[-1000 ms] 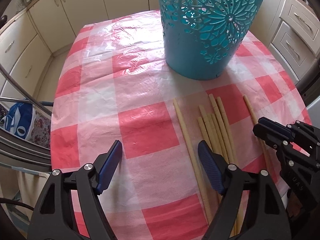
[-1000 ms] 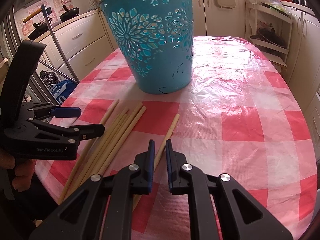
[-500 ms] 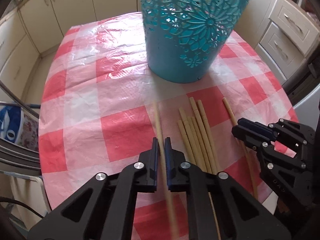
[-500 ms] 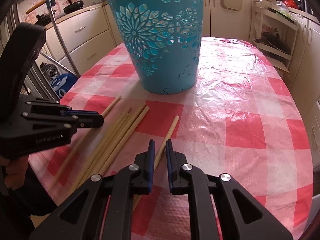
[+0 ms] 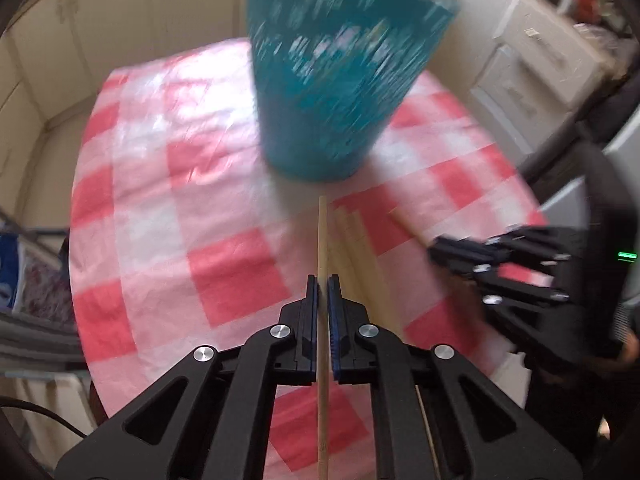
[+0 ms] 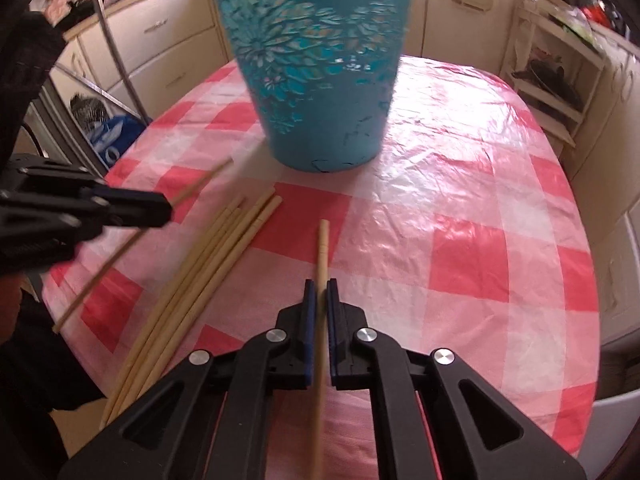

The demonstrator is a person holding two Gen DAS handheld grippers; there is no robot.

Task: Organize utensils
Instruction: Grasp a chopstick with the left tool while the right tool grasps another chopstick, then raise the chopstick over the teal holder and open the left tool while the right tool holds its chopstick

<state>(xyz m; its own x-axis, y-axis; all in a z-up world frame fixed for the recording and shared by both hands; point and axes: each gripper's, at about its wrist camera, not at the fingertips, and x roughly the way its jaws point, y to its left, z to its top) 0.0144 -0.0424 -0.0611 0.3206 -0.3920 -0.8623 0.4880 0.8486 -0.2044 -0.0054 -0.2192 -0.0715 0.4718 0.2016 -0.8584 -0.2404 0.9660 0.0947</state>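
My left gripper (image 5: pixel 323 286) is shut on one wooden chopstick (image 5: pixel 322 236) and holds it above the checked tablecloth, pointing toward the teal cut-out basket (image 5: pixel 336 80). It shows in the right wrist view (image 6: pixel 160 210) at the left, with its chopstick (image 6: pixel 200 184). My right gripper (image 6: pixel 321 288) is shut on another chopstick (image 6: pixel 323 246), its tip toward the basket (image 6: pixel 320 60). It shows in the left wrist view (image 5: pixel 440 250) at the right. Several loose chopsticks (image 6: pixel 216 256) lie on the cloth between the two grippers.
The round table (image 6: pixel 480 200) carries a red-and-white checked cloth under plastic. Cream kitchen cabinets (image 6: pixel 168 40) ring it, with an open shelf unit (image 6: pixel 552 76) to the right. A metal frame and a blue bag (image 6: pixel 112 136) stand left of the table.
My left gripper went from open to shut on a chopstick and has lifted it off the cloth. My right gripper has raised its chopstick; both views have swung toward the basket.
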